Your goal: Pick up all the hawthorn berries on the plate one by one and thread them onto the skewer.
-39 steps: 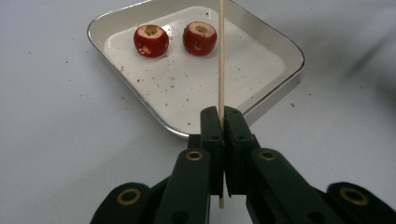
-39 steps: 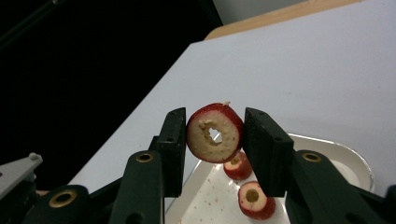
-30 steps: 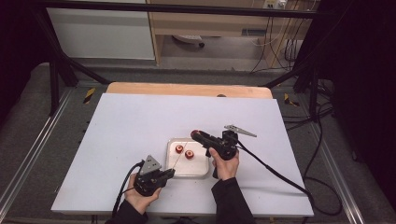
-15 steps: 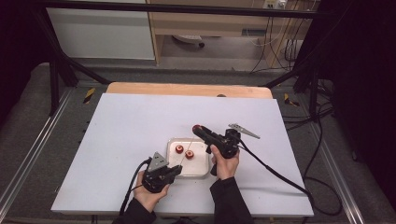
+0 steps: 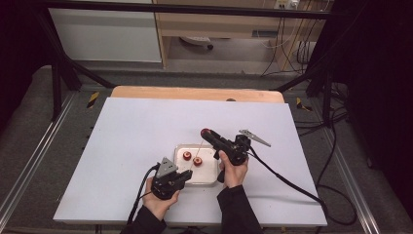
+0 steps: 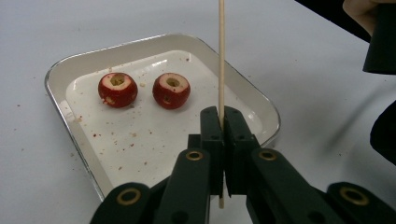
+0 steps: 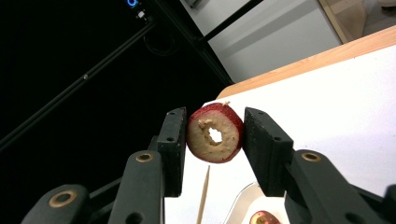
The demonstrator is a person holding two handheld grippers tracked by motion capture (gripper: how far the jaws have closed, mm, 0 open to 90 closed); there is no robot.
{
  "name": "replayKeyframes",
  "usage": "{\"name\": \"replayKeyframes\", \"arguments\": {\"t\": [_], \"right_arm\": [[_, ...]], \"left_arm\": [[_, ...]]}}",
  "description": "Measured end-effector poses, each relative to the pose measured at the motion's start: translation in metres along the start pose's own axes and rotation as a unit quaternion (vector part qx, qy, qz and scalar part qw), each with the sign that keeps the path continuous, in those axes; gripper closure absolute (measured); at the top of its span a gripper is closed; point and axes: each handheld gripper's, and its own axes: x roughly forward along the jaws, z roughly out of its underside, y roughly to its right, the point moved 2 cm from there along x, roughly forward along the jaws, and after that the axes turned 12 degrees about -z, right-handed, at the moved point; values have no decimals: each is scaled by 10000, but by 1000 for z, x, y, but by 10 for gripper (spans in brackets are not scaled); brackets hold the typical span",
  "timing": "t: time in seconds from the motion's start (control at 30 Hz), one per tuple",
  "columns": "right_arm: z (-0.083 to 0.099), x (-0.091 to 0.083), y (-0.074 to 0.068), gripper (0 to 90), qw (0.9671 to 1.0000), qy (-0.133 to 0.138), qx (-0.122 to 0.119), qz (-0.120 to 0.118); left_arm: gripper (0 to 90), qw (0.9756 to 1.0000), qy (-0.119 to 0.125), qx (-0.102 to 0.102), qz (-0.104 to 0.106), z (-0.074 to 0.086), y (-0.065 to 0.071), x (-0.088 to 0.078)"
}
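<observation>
Currently the step in hand looks like threading a cored red fruit (image 7: 215, 133), pale-fleshed with a hole bored through its centre, onto a thin wooden skewer (image 6: 221, 60).

Left gripper (image 6: 222, 122): jaws fully closed on the skewer near its lower end, stick upright, its foot just below the pads. In the high view this gripper (image 5: 181, 175) sits at the near edge of the shallow white rectangular tray (image 5: 210, 176).

Right gripper (image 7: 212, 135): jaws partly closed, clamping the cored fruit by its red flanks, bore facing the camera. In the high view the fruit (image 5: 205, 132) is lifted off the white tabletop (image 5: 131, 131), just beyond the tray's far edge, near the skewer's tip.

Two more cored red fruits (image 6: 117, 89) (image 6: 171, 90) lie side by side in the tray, apart from each other, crumbs scattered around them.

Judgement on doing it well:
- Bring bore and skewer tip onto one line before any push; the stick's tip appears below the fruit in the right gripper view, so not yet aligned.
- Keep the skewer hand still and move only the fruit.
- Slide slowly; a skewed entry would probably split the soft flesh or bow the stick.
- Work over the tray to catch crumbs.
</observation>
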Motion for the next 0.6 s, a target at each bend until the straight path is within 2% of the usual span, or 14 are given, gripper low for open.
{"name": "replayKeyframes", "arguments": {"t": [0.37, 0.6], "right_arm": [[1, 1, -1, 608, 9999, 138, 42, -68], [3, 1, -1, 608, 9998, 123, 97, -88]], "left_arm": [[877, 10000, 24, -16, 5, -1, 2, 1], [877, 10000, 56, -57, -1, -1, 2, 0]]}}
